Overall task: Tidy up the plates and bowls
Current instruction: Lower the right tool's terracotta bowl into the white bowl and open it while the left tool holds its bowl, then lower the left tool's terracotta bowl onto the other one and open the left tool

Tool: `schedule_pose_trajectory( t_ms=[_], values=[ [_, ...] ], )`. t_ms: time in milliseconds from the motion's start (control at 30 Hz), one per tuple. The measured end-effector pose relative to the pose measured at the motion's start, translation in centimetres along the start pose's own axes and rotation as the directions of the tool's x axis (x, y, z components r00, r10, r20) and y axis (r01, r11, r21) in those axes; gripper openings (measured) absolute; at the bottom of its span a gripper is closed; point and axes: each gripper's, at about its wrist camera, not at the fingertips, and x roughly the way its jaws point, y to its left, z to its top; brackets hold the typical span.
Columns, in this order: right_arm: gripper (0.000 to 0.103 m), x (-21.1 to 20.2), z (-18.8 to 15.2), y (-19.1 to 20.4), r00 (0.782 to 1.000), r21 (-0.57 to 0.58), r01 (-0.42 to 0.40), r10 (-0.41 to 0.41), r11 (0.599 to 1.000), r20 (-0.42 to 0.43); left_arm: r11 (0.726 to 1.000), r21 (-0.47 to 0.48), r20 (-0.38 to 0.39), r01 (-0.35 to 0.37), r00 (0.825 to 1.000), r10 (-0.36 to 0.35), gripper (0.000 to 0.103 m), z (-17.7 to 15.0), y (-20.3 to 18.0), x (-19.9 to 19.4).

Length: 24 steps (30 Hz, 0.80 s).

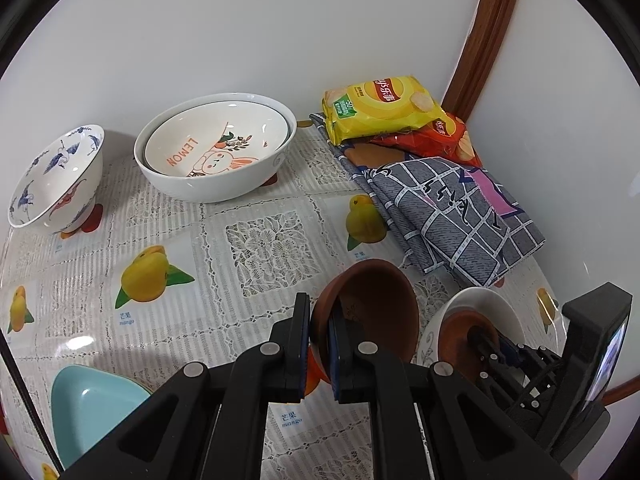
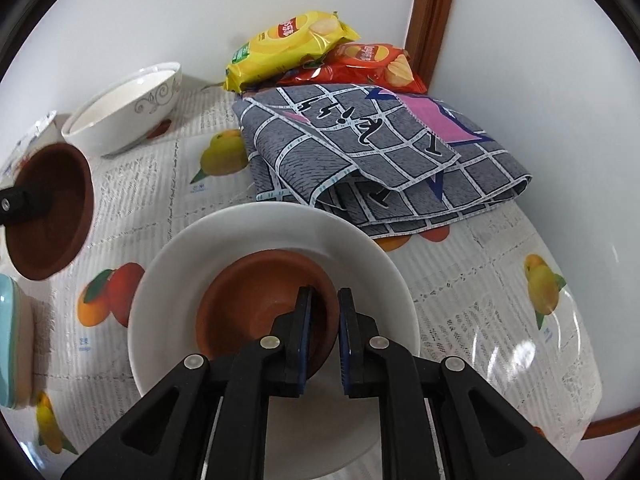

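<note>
Left gripper: fingers fully closed on the rim of a brown bowl, one finger inside, one outside. The bowl hangs tilted, clear of the counter.

Right gripper: fingers nearly closed, pinching the near rim of a second brown bowl. That bowl sits inside a white plate directly ahead of the gripper.

Step in hand, as judged: nesting the brown bowls. The right one appears seated in the plate; the left one is carried and waits.

Next move calls for:
1. Right fingers to open and withdraw clear of the rim.
2. Left gripper to bring its bowl over the plate, level it, lower it into the seated bowl, then release.

Surroundings, left wrist view:
- Big white bowl at 11 o'clock, holding a dish printed "LEMON" beside a cartoon rabbit.
- Crane-pattern bowl at 10 o'clock.
- Blue dish at 8 o'clock.
- Folded checked cloth at 2 o'clock.
- Yellow crisp bag and red crisp bag at 1 o'clock, both Lay's branded; the yellow one carries Chinese characters and "50".

The counter cover shows fruit pictures; one is captioned "mango" under Chinese characters.
</note>
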Motion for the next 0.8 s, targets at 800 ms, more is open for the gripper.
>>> schedule_pose_trajectory(
  t_ms=[800],
  values=[
    [0.026,-1.9,-0.1,-0.4,1.000,-0.014,0.013,-0.013,1.000,0.025,1.000,0.013,0.017,0.005,1.000,-0.005,0.008,-0.2,-0.9,-1.2]
  ],
)
